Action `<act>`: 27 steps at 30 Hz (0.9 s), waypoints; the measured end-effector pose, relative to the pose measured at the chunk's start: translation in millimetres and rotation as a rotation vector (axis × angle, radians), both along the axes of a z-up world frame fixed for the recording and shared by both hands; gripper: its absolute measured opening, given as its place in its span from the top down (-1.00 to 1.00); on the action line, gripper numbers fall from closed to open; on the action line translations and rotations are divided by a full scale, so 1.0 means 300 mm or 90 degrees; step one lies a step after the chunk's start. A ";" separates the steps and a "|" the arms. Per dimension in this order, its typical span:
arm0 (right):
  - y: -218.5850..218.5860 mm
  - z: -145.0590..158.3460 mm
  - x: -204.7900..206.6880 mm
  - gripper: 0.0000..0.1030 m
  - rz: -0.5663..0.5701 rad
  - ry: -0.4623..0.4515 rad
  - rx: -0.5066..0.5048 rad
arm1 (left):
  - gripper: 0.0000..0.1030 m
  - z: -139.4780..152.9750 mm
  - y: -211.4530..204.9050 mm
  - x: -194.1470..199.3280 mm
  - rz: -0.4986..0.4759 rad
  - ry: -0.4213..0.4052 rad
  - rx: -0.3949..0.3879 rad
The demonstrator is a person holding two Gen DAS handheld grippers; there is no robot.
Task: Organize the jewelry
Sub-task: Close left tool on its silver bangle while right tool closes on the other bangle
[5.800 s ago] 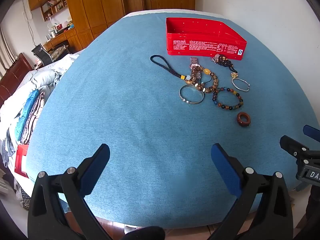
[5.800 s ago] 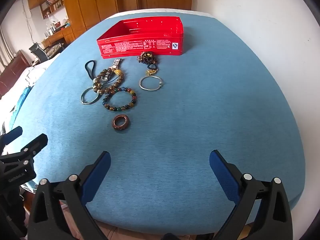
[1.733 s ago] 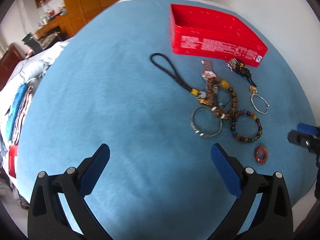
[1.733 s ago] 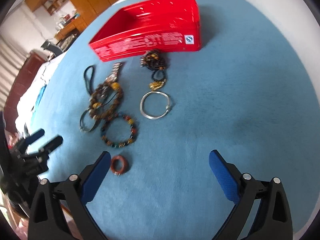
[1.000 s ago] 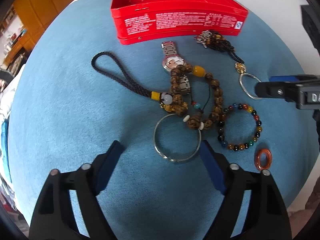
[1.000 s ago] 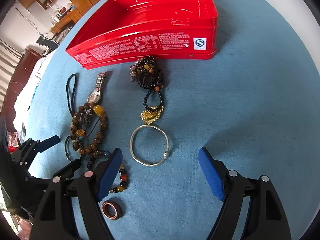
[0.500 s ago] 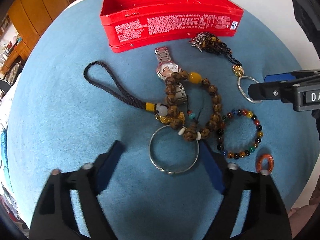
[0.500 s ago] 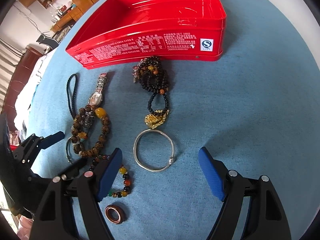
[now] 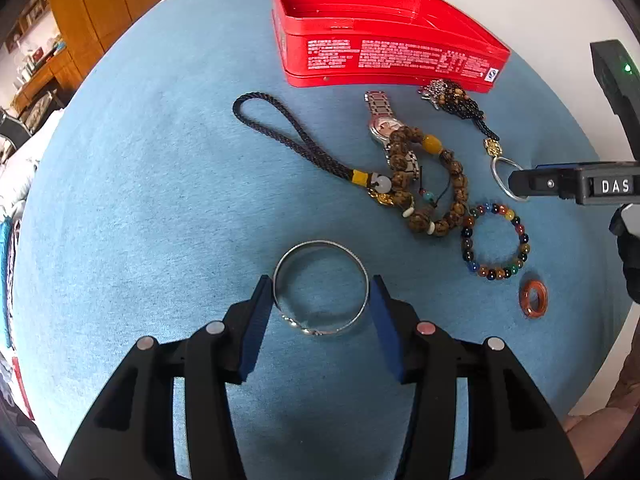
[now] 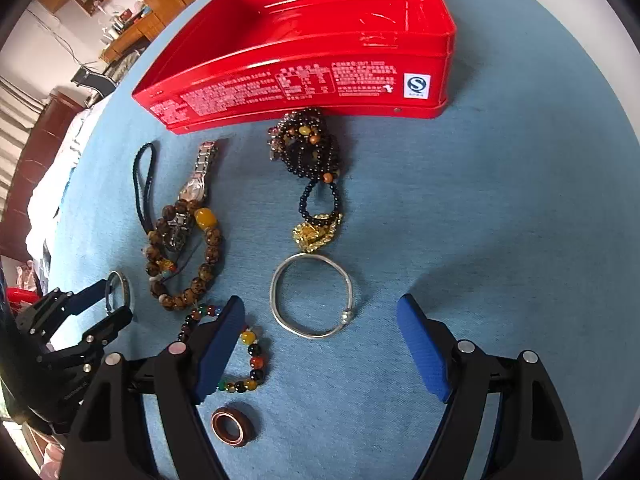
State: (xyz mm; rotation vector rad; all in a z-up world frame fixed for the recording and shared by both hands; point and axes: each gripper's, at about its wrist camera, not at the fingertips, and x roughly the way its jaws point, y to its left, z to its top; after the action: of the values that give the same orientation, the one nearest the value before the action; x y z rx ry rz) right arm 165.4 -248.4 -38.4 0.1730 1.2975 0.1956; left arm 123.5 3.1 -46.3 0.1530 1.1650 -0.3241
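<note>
Nothing lies in the red tin yet (its inside shows bare), so the sorting has only begun: the left gripper has its jaws closed in on the textured silver bangle, touching its sides, while the right gripper hovers with jaws wide apart around the plain silver bangle on the blue bench. Left to move, by my count: two silver bangles, one wristwatch, one brown bead bracelet, one multicoloured bead bracelet, one black bead strand with a gold charm, one braided cord pendant, one reddish ring.
</note>
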 end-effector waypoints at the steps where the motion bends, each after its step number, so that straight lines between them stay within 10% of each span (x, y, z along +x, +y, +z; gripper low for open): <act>1: 0.004 0.000 0.000 -0.54 0.002 0.000 -0.004 | 0.07 0.001 -0.003 0.005 0.003 0.002 -0.002; 7: 0.042 -0.003 -0.002 -0.49 0.023 -0.007 -0.045 | 0.07 0.020 0.012 0.015 0.010 0.005 -0.007; 12: 0.080 0.005 -0.017 0.09 0.043 -0.036 -0.102 | 0.07 0.029 0.004 0.031 0.018 0.000 -0.010; 27: -0.030 0.205 -0.073 0.09 -0.008 -0.100 -0.019 | 0.07 0.169 0.025 0.008 0.023 -0.057 -0.037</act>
State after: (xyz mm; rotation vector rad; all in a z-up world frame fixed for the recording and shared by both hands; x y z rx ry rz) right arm 143.6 -257.4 23.0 0.1379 1.1417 0.1759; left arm 126.0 10.6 4.3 0.0952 1.0676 -0.3157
